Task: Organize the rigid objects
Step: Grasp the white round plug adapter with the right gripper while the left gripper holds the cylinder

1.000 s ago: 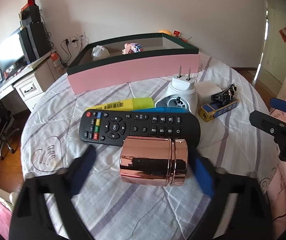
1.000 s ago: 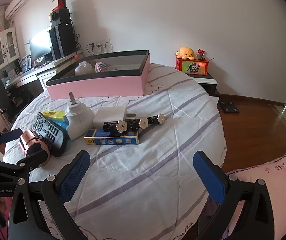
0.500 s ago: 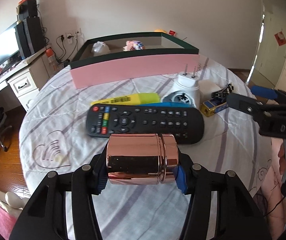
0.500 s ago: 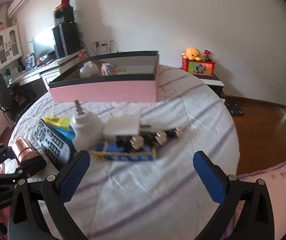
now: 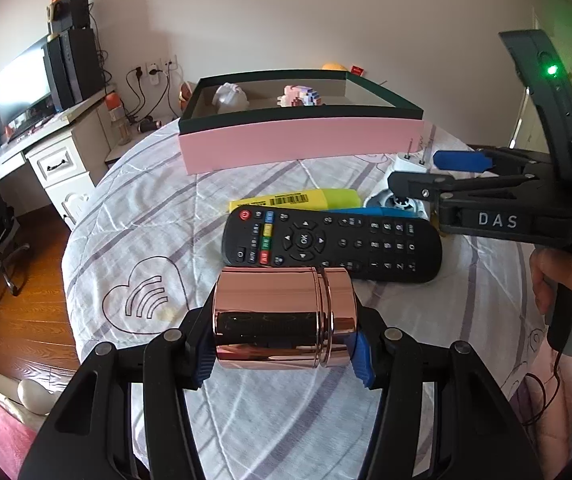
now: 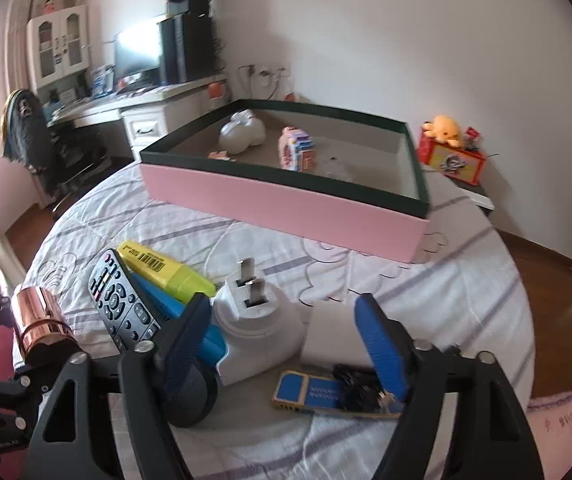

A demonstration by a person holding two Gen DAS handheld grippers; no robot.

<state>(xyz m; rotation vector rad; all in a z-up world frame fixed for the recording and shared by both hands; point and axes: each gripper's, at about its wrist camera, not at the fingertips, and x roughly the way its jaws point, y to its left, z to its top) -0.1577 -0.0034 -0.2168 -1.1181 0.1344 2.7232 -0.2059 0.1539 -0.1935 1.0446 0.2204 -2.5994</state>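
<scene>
My left gripper is shut on a shiny rose-gold metal canister, held sideways above the bed; the canister also shows in the right wrist view. My right gripper is open, its fingers on either side of a white plug adapter and a white box. A black remote, a yellow highlighter and a blue item lie together. A pink box with a dark green rim holds a white figure and a pink toy.
A blue-and-gold flat pack with a black hair clip lies by my right fingers. The round bed has a striped white cover. A desk with a monitor stands at the left. A bedside stand with a yellow plush is at the right.
My left gripper closed on the canister and lifted it. My right gripper moved forward and down over the plug adapter and white box, narrowing somewhat.
</scene>
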